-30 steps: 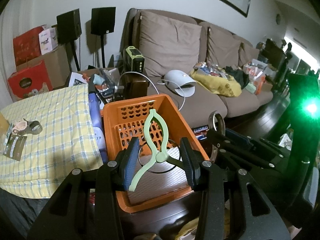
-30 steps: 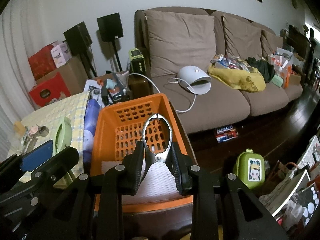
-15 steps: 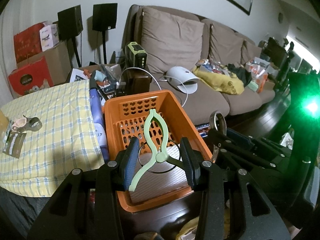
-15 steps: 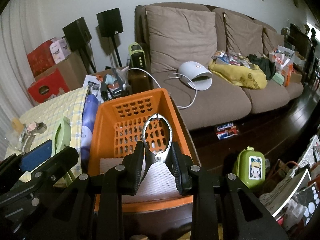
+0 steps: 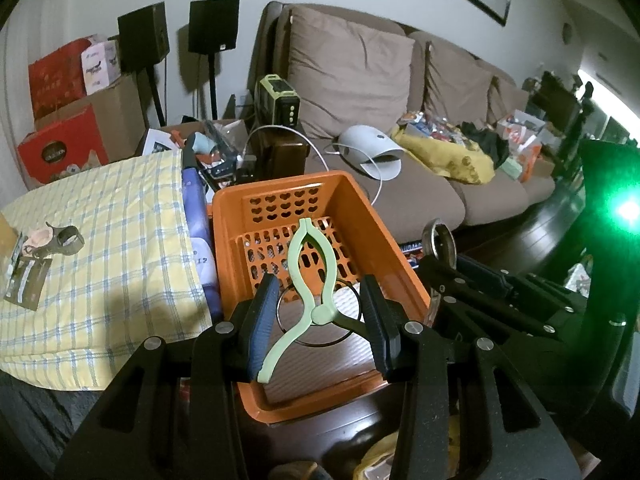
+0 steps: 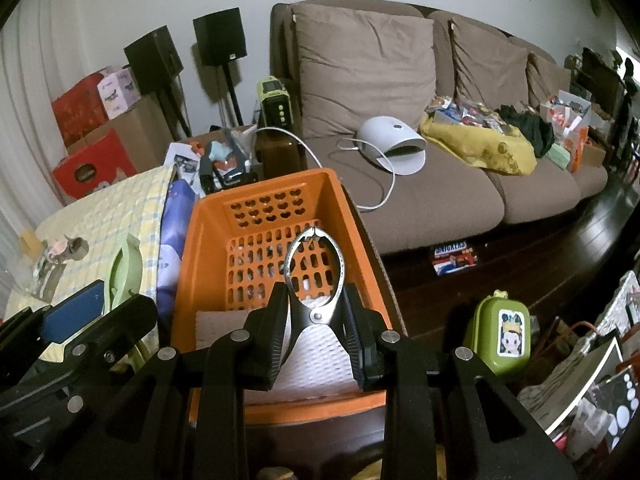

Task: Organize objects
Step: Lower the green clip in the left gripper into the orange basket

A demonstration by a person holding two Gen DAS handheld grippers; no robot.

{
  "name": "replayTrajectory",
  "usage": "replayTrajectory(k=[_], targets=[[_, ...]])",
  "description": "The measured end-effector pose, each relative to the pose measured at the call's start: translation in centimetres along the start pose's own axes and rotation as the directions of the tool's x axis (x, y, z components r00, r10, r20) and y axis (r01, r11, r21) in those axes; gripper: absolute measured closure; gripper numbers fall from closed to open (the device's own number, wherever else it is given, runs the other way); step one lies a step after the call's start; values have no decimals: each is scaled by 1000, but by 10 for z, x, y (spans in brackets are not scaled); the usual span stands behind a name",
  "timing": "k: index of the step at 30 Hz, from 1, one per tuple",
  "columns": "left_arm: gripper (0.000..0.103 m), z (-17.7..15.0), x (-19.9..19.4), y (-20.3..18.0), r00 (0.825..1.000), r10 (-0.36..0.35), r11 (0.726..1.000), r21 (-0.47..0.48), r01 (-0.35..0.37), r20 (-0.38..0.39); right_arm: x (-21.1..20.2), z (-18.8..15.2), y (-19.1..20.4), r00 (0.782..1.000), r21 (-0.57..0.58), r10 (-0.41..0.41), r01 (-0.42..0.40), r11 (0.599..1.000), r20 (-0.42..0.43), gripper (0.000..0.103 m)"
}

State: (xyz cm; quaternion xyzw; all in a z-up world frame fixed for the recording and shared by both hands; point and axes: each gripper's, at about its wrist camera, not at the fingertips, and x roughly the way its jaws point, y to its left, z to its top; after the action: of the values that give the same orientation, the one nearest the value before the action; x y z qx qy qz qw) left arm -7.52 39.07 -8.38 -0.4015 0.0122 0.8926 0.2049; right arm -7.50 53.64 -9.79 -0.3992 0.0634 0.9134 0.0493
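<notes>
Right wrist: jaws grasp metal clamp [image 6: 314, 280]; left, green clamp [image 5: 310, 280]; "SNICKERS" box [image 6: 454, 258].

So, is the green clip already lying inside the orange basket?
No, the left gripper holds the green clip between its pads, above the orange basket.

Two wrist views, side by side, angled down, close above one shared orange basket [image 5: 356, 196] [image 6: 188, 256].
</notes>
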Motion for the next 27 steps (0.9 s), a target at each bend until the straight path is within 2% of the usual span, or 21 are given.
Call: replayTrajectory(k=[27], targets=[[64, -8, 19, 11, 999, 25, 1000, -3, -25, -38, 23, -7, 3, 999, -10, 0, -1, 1000, -52, 76]])
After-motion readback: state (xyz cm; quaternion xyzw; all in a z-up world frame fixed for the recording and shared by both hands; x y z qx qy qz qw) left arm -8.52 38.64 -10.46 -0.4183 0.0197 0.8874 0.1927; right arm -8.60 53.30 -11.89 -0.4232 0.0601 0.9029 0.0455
